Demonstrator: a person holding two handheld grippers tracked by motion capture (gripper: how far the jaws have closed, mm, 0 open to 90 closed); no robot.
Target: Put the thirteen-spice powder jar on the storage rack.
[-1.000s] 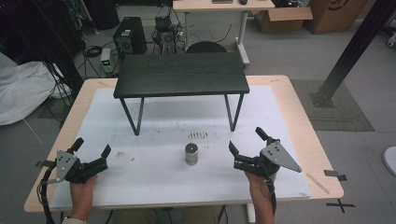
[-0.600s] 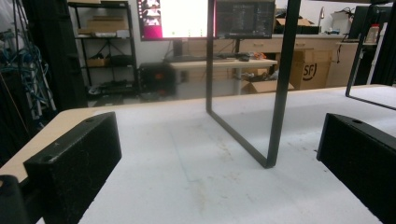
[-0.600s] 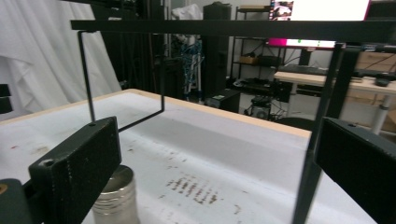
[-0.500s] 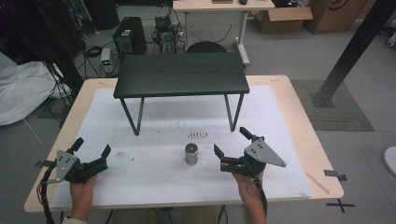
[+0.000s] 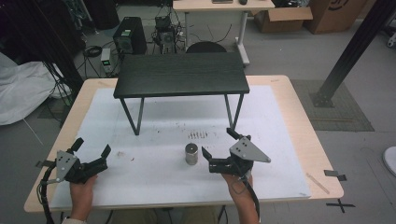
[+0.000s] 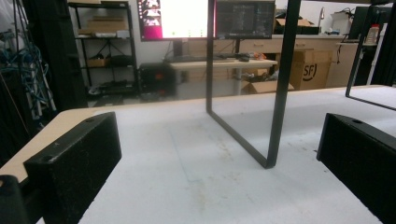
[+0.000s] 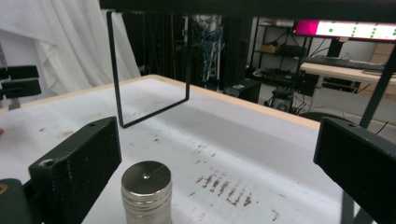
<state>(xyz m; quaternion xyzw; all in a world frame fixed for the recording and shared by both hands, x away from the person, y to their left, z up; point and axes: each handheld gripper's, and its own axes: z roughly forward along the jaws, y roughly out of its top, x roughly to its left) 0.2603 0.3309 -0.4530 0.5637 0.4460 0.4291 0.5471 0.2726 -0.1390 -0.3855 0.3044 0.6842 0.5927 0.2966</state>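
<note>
Both pairs of jaws stand wide apart and hold nothing. Taking the metal cylinder (image 5: pixel 191 154) as the landmark: it stands upright on the white sheet (image 5: pixel 154 172) that covers the desk (image 5: pixel 299 116), toward the person's side of it. The right gripper (image 5: pixel 219 149) sits just beside the cylinder, on its right in the high view, with its near jaw close to the cylinder and not touching it as far as that view tells; the far jaw reaches away toward the small black table (image 5: pixel 182 74). In the right gripper view the cylinder (image 7: pixel 146 193) rises at the bottom edge just inside the left-hand jaw, ringed with grooves near its top and marked by a small dimple in its flat cap; the right gripper (image 7: pixel 215 158) there has clear sheet between its jaws beyond the cylinder. A patch of brown marks (image 7: pixel 224 189) lies on the sheet just past the cylinder.

The left gripper (image 5: pixel 91 149) is well apart from the cylinder, off to its left near the desk's front corner, held by a hand (image 5: pixel 83 191). In the left gripper view its jaws frame bare sheet, the left gripper (image 6: pixel 219 154) facing a black leg (image 6: pixel 280 84) of the small table.

That table stands beyond the cylinder, on thin frame legs.
</note>
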